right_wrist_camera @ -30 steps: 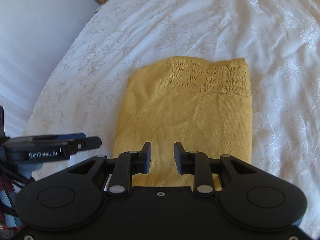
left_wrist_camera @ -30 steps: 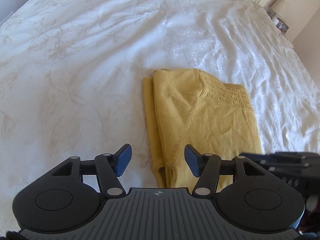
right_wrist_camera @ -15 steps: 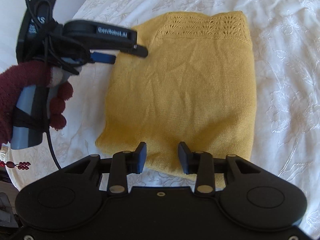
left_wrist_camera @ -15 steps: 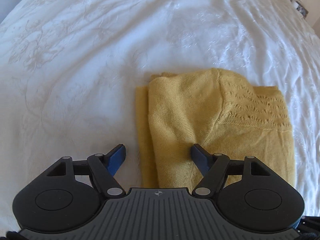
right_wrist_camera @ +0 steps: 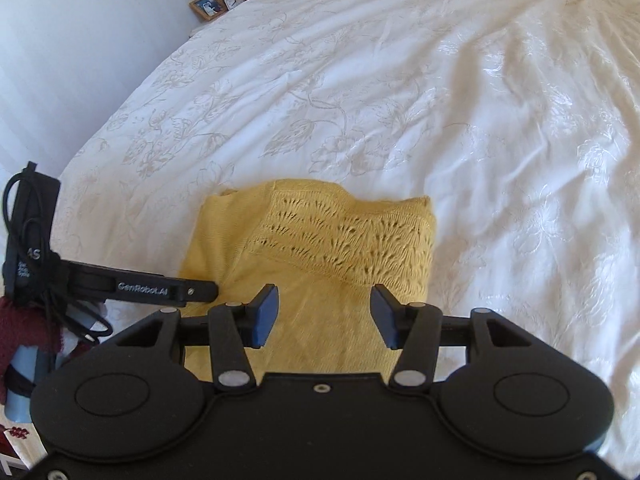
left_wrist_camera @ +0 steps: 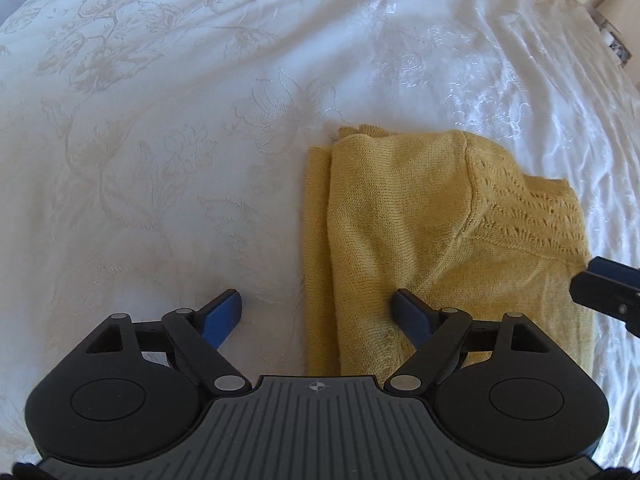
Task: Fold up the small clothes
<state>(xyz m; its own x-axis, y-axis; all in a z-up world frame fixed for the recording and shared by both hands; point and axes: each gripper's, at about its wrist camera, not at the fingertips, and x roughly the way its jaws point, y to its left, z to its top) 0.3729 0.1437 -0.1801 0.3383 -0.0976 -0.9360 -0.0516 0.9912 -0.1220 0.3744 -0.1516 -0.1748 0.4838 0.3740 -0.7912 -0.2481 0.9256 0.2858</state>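
Note:
A yellow knitted garment lies folded into a rectangle on the white bedspread; it also shows in the right wrist view, with a lacy openwork band along its far end. My left gripper is open wide and straddles the garment's left edge near its near corner, holding nothing. My right gripper is open above the garment's near end, empty. The right gripper's tip enters the left wrist view at the right. The left gripper shows at the left of the right wrist view.
The embroidered white bedspread spreads all around. A bedside table with a picture frame, a lamp and small items stands at the far left corner. A white wall runs along the bed's left side.
Both grippers have opened wider. The left gripper has moved closer to the garment's left edge. The right gripper has tilted up, so more of the bed shows beyond the garment.

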